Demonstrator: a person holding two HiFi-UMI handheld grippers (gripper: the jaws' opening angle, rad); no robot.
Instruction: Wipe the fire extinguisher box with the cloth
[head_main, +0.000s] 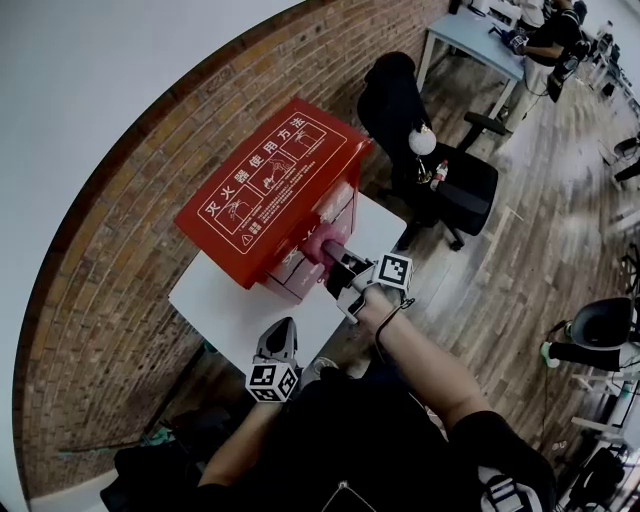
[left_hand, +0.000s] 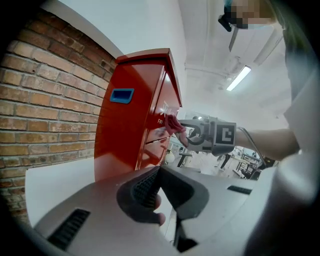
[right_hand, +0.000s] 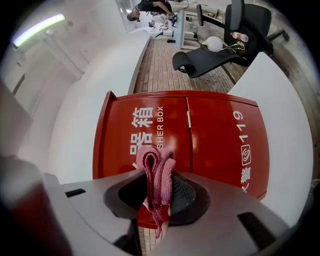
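**A:** Reading anything on the box (head_main: 268, 190)?

**B:** Making out white print along the sloping lid: "灭火器使用方法", with small line drawings beside it. Finding more on the front: a big "箱", then "SHER BOX" with its start cut off, "119" running sideways, and part of a "警" by a round phone badge.

**A:** Standing where?

**B:** Sitting on a white table (head_main: 225, 300), backing onto the brick wall (head_main: 120, 200).

**A:** And the cloth (right_hand: 158, 172)?

**B:** Being pinched, pink and folded, in the right gripper (right_hand: 159, 187), with the jaws clamping it from both sides. Touching the box front just under the lid edge.

**A:** Left gripper (left_hand: 159, 192)?

**B:** Hanging low in front of the box, over the near table edge and clear of the box, with jaws meeting at the tips. Also catching a pale bit beside one pad, too blurred to name.

**A:** Losing anything else from sight?

**B:** Getting only "FIR" off the front in the left gripper view, with the rest hiding behind the cloth. Missing the lower front in the head view, behind the right gripper. Seeing a black chair (head_main: 440, 175) beyond the box, with small items on its seat too tiny to tell.
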